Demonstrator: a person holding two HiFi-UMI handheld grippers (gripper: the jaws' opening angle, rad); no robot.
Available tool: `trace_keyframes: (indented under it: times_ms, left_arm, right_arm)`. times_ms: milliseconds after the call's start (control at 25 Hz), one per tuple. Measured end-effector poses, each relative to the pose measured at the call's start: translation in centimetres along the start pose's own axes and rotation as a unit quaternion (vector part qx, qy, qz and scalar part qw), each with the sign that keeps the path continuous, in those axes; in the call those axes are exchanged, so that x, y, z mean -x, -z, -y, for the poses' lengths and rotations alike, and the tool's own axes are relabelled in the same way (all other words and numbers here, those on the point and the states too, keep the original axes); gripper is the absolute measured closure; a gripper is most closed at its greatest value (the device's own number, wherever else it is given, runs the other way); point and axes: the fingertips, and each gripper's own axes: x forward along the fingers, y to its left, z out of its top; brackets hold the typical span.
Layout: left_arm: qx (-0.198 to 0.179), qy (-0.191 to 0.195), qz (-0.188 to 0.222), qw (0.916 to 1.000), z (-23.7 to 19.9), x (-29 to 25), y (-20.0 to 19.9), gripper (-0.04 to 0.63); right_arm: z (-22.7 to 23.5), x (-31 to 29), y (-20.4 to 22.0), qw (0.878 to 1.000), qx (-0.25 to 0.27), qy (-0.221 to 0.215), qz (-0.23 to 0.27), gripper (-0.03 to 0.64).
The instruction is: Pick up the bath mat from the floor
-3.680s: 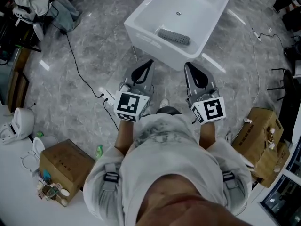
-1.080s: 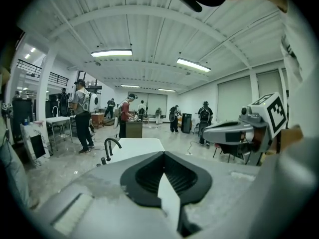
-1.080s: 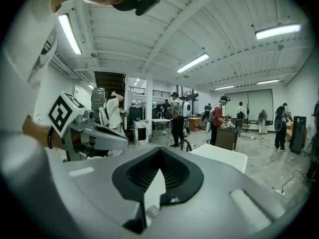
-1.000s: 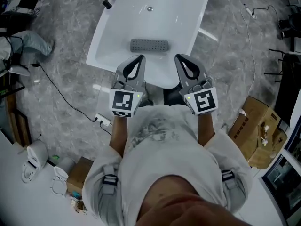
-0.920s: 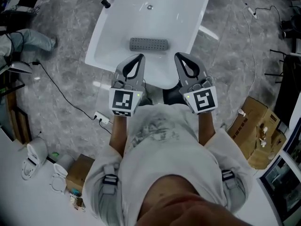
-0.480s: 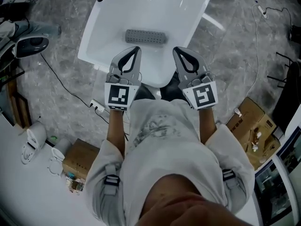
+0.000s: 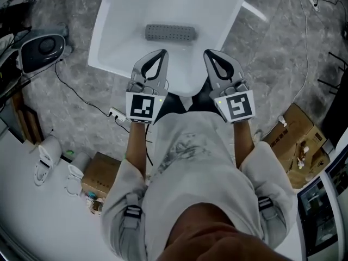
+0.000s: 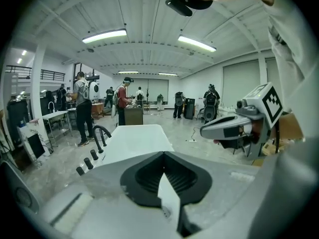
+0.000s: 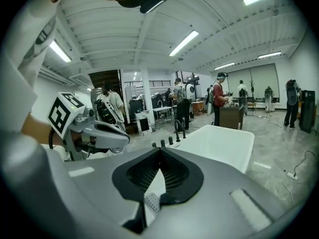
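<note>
Both sets of fingers are pressed together with nothing in them, left gripper point(image 7: 161, 55) and right gripper point(image 7: 209, 54) side by side over the near rim of the tub point(image 7: 106, 42). The grey bath mat point(image 7: 170, 32) lies flat just ahead of the tips, down on the tub bottom, not the floor. The tub holds only that, far as I can tell. Risk imo: going in closed just shoves the mat along the slick bottom, or the tips clip the rim. The box point(image 7: 293, 136), well right of the fingers, has small bottles, I think.
</note>
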Motion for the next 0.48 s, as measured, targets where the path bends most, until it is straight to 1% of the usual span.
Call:
trace_keyframes:
  times_ms: [240,280,400,480]
  left_arm:
    - [0.009,0.045,-0.013,0.9989,-0.1,-1.3,3.6,0.591]
    - [0.007,0.053,-0.013,0.9985,-0.2,-1.5,4.1,0.591]
    - [-0.015,0.078,-0.012,0.9968,-0.6,-2.3,6.0,0.591]
    - [-0.013,0.088,-0.024,0.9957,-1.2,-2.7,7.7,0.591]
  right_arm:
    - [-0.8,-1.2,3.3,0.998,-0.016,0.051,-0.013,0.615]
    - [-1.1,-1.4,3.9,0.998,-0.022,0.060,-0.015,0.615]
    - [-1.9,-2.3,5.8,0.996,-0.038,0.079,-0.023,0.615]
    - [-2.6,-3.1,7.1,0.994,-0.047,0.089,-0.030,0.615]
